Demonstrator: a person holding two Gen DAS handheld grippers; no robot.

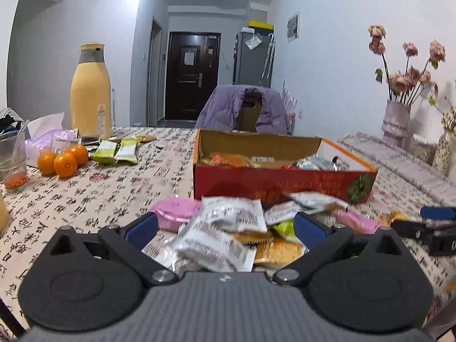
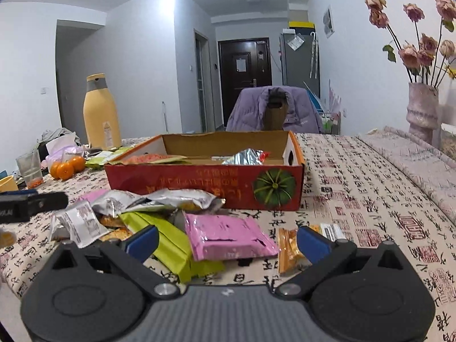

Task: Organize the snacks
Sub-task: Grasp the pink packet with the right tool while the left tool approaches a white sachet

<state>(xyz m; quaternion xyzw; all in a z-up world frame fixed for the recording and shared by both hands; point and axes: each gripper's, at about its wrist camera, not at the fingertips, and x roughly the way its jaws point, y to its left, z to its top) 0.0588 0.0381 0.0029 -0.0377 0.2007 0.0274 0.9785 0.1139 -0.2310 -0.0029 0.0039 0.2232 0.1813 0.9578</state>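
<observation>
A red cardboard box [image 1: 282, 183] [image 2: 205, 181] with a green pumpkin print stands open on the table and holds a few snack packets. In front of it lies a loose pile of snacks: silver-white packets [image 1: 232, 213] [image 2: 79, 222], a pink packet [image 2: 228, 238] [image 1: 356, 221], a green packet [image 2: 168, 242] and orange packets [image 1: 278, 252] [image 2: 289, 249]. My left gripper [image 1: 226, 228] is open low over the silver-white packets. My right gripper [image 2: 228, 240] is open over the pink and green packets. Each gripper shows at the other view's edge.
Three oranges [image 1: 62, 159], two green snack bars [image 1: 116, 151], a plastic cup [image 1: 12, 162] and a tall yellow bottle [image 1: 91, 91] stand at the left. A vase of dried roses [image 1: 396, 122] [image 2: 421, 111] is at the right. A chair with a purple jacket [image 1: 242, 108] is behind the table.
</observation>
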